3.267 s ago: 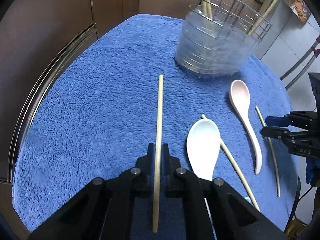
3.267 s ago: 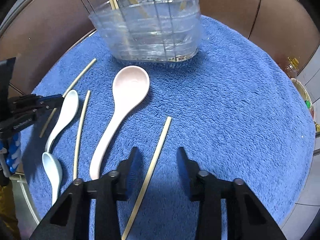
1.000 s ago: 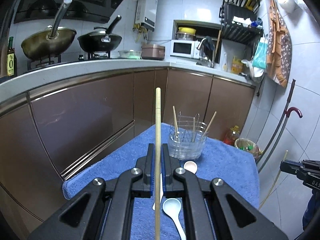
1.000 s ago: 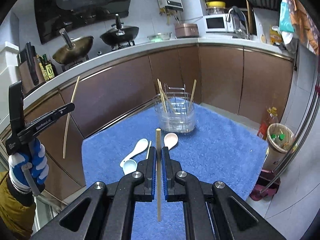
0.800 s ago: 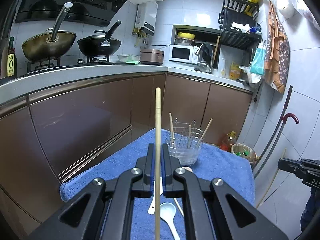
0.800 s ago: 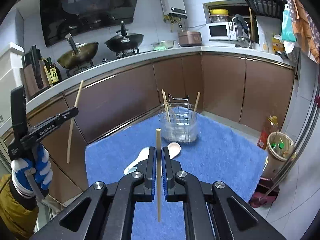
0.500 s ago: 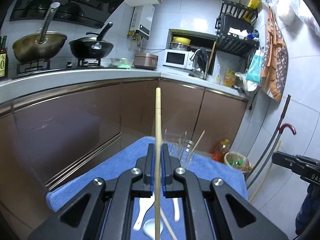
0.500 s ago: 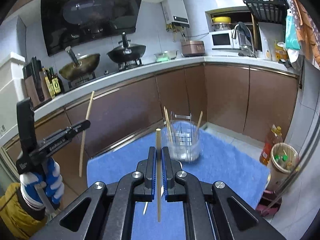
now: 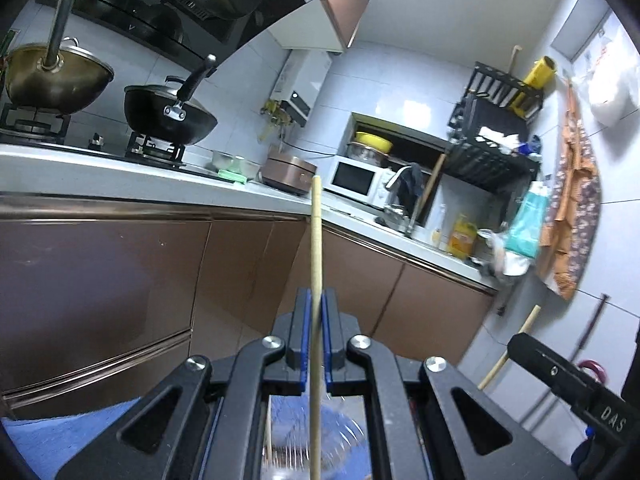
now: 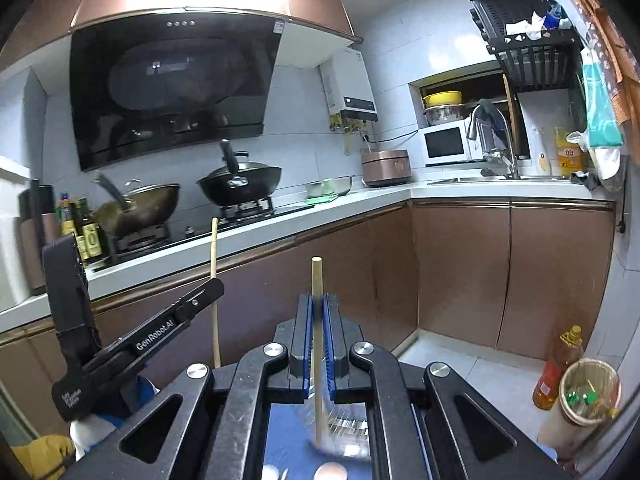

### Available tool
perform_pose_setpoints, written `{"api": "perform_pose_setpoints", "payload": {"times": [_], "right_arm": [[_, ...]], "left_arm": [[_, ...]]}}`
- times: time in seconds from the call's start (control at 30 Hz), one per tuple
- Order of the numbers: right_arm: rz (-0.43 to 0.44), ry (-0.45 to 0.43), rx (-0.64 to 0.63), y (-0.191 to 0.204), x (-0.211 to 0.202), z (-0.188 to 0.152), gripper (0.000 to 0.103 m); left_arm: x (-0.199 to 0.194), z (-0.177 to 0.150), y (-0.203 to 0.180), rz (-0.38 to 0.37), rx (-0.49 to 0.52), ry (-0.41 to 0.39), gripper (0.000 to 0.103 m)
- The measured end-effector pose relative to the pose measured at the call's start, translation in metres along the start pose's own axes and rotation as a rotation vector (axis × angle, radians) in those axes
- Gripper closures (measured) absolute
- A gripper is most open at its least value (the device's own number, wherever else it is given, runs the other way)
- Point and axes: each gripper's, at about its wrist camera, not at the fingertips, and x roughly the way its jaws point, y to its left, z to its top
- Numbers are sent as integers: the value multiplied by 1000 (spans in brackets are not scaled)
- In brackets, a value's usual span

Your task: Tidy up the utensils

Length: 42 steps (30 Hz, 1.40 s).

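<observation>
Aloft, both tools near level, left tool [image 9: 315, 316] and right tool [image 10: 317, 320] each clamping an upright chopstick [image 9: 316, 248].

- A chopstick [image 9: 316, 280] stands upright between the left gripper [image 9: 315, 312] jaws, above the holder [image 9: 316, 452] on the towel [image 9: 60, 428].
- A second chopstick [image 10: 317, 320] stands upright in the right gripper [image 10: 317, 320], over the same holder [image 10: 340, 432].
- Behind runs the surface [image 10: 280, 220]: woks [image 10: 240, 184] left, cooker [image 10: 386, 168] and microwave [image 10: 448, 146] right.
- A bin [image 10: 588, 392] stands on the floor, far right.
</observation>
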Motion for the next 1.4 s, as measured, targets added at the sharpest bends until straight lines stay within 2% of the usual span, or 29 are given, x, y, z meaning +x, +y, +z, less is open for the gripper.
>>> {"api": "perform_pose_setpoints", "payload": {"times": [0.13,0.27,0.4,0.57,0.6,0.67,0.7,0.73,0.77,0.87,1.03,1.23,1.3,1.33,1.4], "right_arm": [[-22,-1,-2,-13,43,-9,97],[-63,10,-18,-23,69,-25,97],[-77,60,-15,-30,89,-50,97],[-105,125,-16,-35,99,-76,97],[-110,133,-14,-36,99,-79,95],[-122,143,-8,-38,94,-82,83],[-128,144,-4,-39,91,-84,73],[-132,142,-1,-39,88,-84,68],[-135,142,3,-38,82,-83,67],[-143,136,-4,-33,64,-80,66],[-177,124,-14,-20,28,-76,58],[-276,118,-72,13,-22,-73,45],[-305,104,-85,22,-39,-72,40],[-322,95,-92,27,-48,-71,38],[-346,78,-108,37,-66,-70,37]], "left_arm": [[48,-17,5,39,-41,14,98],[78,-38,7,66,-27,-2,98],[97,-69,13,84,-19,7,98],[96,-97,20,91,-10,24,97],[96,-100,20,94,5,31,97],[92,-105,20,82,23,58,92],[91,-107,21,76,25,76,90],[88,-107,22,73,25,80,84],[85,-106,23,73,24,82,82],[68,-103,27,76,16,89,82],[25,-94,20,87,54,94,79],[-39,-83,1,112,107,108,78],[-61,-80,-5,130,119,111,67],[-69,-79,-7,138,122,112,56],[-92,-78,-11,165,133,100,54]]}}
